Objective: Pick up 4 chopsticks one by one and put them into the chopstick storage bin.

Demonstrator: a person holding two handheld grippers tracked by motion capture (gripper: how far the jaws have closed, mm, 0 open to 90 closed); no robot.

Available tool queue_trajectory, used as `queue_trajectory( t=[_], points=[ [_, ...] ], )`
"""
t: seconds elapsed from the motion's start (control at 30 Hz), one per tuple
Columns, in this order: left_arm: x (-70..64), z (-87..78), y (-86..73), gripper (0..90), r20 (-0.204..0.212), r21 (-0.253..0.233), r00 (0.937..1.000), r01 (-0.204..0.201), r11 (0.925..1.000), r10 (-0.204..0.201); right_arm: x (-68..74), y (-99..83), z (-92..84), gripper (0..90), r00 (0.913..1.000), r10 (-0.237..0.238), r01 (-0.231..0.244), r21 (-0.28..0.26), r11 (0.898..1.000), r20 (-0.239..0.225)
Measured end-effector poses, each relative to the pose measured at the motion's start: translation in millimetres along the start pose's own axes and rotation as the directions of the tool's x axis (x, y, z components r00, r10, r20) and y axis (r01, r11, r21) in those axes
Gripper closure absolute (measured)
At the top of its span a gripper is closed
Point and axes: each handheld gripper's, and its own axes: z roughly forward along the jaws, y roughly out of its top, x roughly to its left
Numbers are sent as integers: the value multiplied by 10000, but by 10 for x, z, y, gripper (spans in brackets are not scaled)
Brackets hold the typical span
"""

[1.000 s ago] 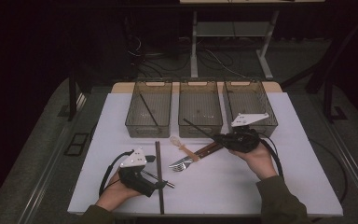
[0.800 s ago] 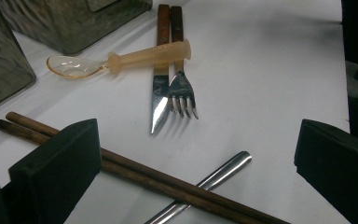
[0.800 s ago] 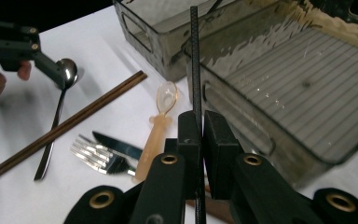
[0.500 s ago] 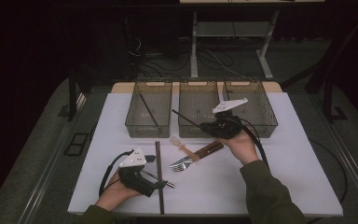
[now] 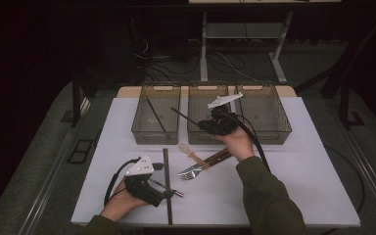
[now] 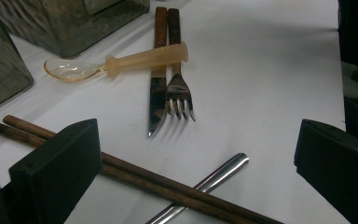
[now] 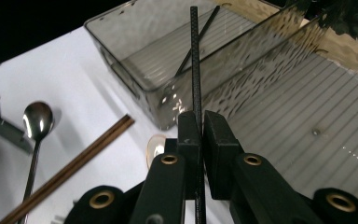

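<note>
Three bins (image 5: 155,133), perhaps two black chopsticks (image 7: 195,56)

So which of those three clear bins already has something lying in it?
The leftmost bin: one black chopstick lies slanted inside. The other two hold nothing.

Both claws are black with a grey three-cornered plate and a black cable: left claw (image 5: 169,194), right claw (image 5: 201,124). Olive sleeve (image 5: 267,196) at lower right.

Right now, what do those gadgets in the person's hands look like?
Each gripper, left and right, is a black body with two blocky black jaws, brass-coloured rivets, a pale three-cornered plate on top and a trailing black cable. The person wears dark olive sleeves.
</note>
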Motion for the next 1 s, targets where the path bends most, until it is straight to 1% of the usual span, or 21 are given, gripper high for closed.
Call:
queue_trajectory(
  t=[0.07,0.1,0.17,0.3,0.37,0.43,0.6,0.63,0.7,0.77,0.83,0.9,1.0],
  points=[
    [-2,6,-1,0,-24,-44,10000,-8,10000,8,-2,49,53,852,10000,36,-36,-8,10000,-26],
    [1,1,2,0,9,8,10000,-34,10000,34,1,76,81,852,9999,103,-103,35,9999,-17],
    [4,-2,5,0,7,4,10000,-78,10000,78,9,132,144,852,9999,91,-91,140,9999,53],
    [-1,0,6,0,46,-17,10000,-4,10000,4,27,251,277,852,9997,127,-132,285,9995,194],
    [1,2,8,0,51,-44,10000,-47,10000,47,32,316,340,852,9995,174,-183,357,9992,250],
    [5,1,9,0,36,17,10000,-88,10000,88,39,382,396,852,9994,218,-227,341,9992,272],
    [8,-1,11,0,61,-16,10000,-43,10000,43,58,533,548,852,9986,370,-384,396,9985,376],
    [10,0,11,0,68,-5,10000,-47,10000,47,64,561,582,852,9985,417,-432,433,9981,355],
    [8,0,10,0,89,14,10000,-7,10000,6,74,611,657,852,9980,407,-430,466,9980,479],
    [14,-4,13,0,91,27,9999,-63,10000,63,92,663,737,852,9976,502,-528,546,9971,473],
    [22,-6,14,0,73,3,9999,-119,9999,119,114,718,816,851,9973,465,-500,619,9968,572],
    [18,0,10,0,25,27,10000,-58,10000,58,130,773,888,851,9971,487,-528,686,9963,591],
    [18,4,11,0,12,10,10000,-70,10000,70,136,843,990,852,9962,536,-590,775,9953,694]
  ],
)
